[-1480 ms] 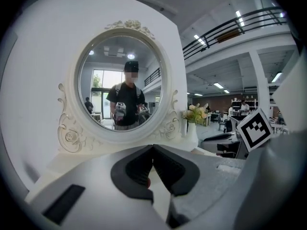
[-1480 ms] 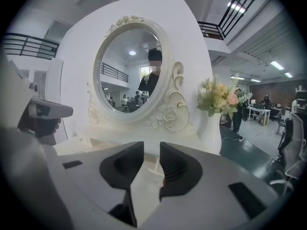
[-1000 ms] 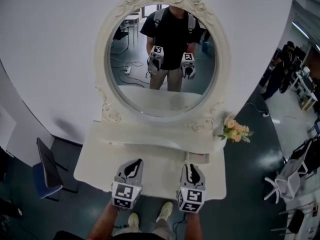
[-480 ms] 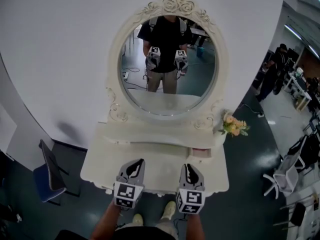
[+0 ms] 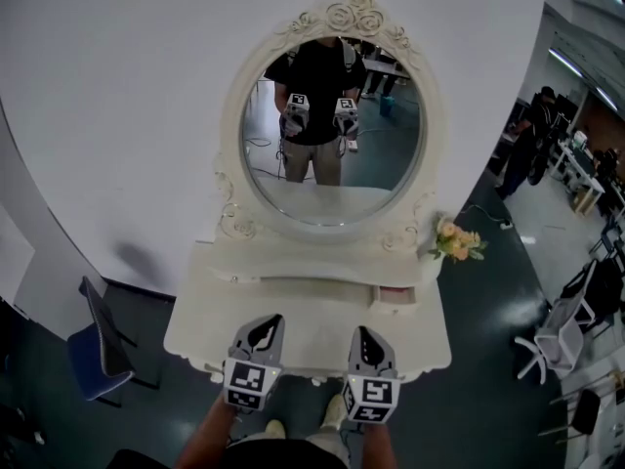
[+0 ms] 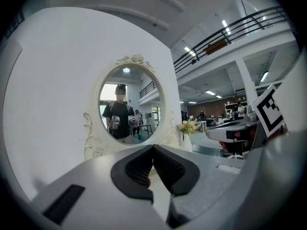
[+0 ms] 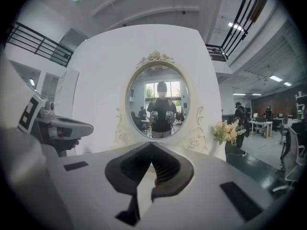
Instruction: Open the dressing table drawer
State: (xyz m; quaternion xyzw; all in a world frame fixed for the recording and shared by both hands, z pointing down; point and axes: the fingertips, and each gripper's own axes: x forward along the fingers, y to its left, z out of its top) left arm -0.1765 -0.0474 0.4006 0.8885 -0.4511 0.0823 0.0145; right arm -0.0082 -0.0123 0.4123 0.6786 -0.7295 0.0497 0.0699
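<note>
Low in the frame, over the white table [image 5: 303,325], the left claw [image 5: 265,322] is shut; the right claw [image 5: 363,332] has just closed, empty.

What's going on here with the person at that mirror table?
A person stands at a white dressing table, holding a two-jaw tool in each hand above its front edge. The left tool is shut and empty; the right tool has just closed its jaws on nothing. Neither grips anything yet.
</note>
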